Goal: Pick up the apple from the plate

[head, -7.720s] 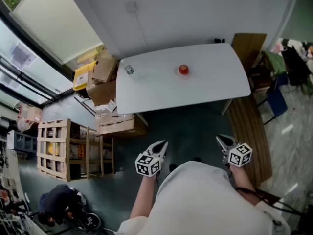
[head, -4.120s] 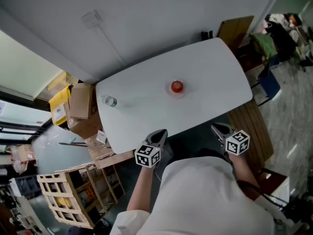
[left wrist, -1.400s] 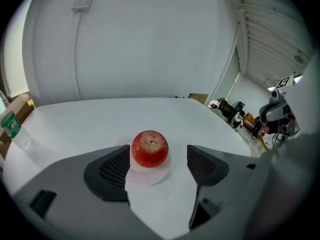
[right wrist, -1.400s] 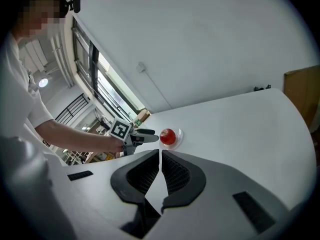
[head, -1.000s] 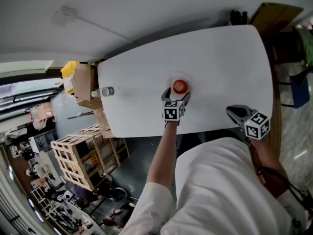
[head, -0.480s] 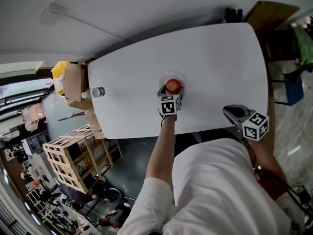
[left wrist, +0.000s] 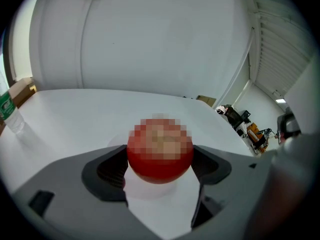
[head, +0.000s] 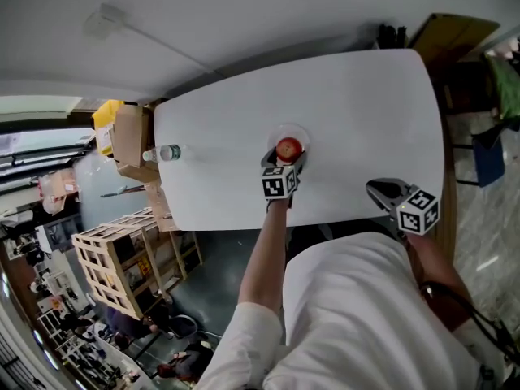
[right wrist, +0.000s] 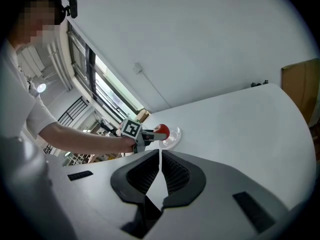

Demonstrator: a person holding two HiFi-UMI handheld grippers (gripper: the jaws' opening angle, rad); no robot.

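The apple (head: 288, 147), resting on the plate (head: 301, 133), sits between the jaws of the left gripper (head: 285, 156), which have just been closing onto its sides for the lift, while the right gripper (head: 375, 190) waits aside, jaws together.

The white table (head: 366, 112) has rounded corners, and its far edge runs along a white wall (head: 268, 10). Two things lie directly on it. A small clear plate (head: 301, 132) sits about midway between the left and right edges, closer to the near edge. A bottle (head: 165, 153) with a green label stands at the left edge, well apart from the plate.
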